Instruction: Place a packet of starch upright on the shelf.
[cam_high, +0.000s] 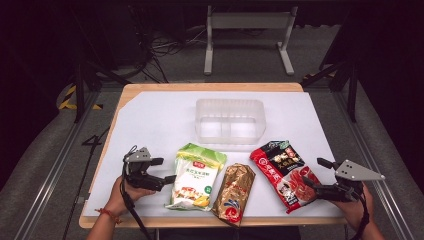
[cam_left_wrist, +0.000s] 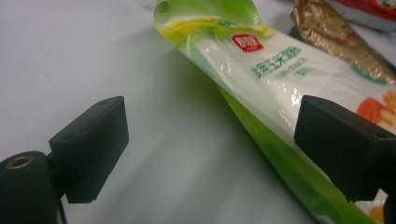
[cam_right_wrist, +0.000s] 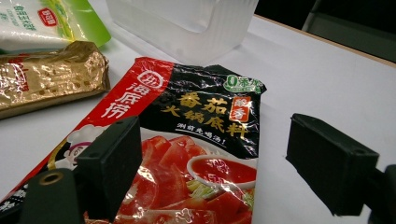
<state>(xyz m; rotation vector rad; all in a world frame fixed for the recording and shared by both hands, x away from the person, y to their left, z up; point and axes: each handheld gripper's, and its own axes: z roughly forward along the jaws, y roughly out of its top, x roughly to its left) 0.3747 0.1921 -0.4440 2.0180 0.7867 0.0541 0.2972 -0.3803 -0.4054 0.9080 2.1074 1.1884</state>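
On the white sheet (cam_high: 150, 120) that covers the wooden table (cam_high: 210, 87), three food packets lie in a row along the near edge. At the left is a green and white pouch (cam_high: 195, 176), in the middle a gold foil packet (cam_high: 234, 193), and at the right a red and black soup-base packet (cam_high: 286, 174) with tomato pictures. Beyond them, toward the far side, stands a clear plastic bin (cam_high: 230, 121), and it looks empty. The left gripper (cam_high: 161, 171) is held by the person's left hand (cam_high: 129, 192) just left of the green pouch; its jaws are wide apart, and in the left gripper view one jaw is over the pouch's edge (cam_left_wrist: 280, 154). The right gripper (cam_high: 316, 176) is at the near right corner, jaws also spread wide, with the near right edge of the red packet (cam_right_wrist: 196, 154) between them, but they do not hold it.
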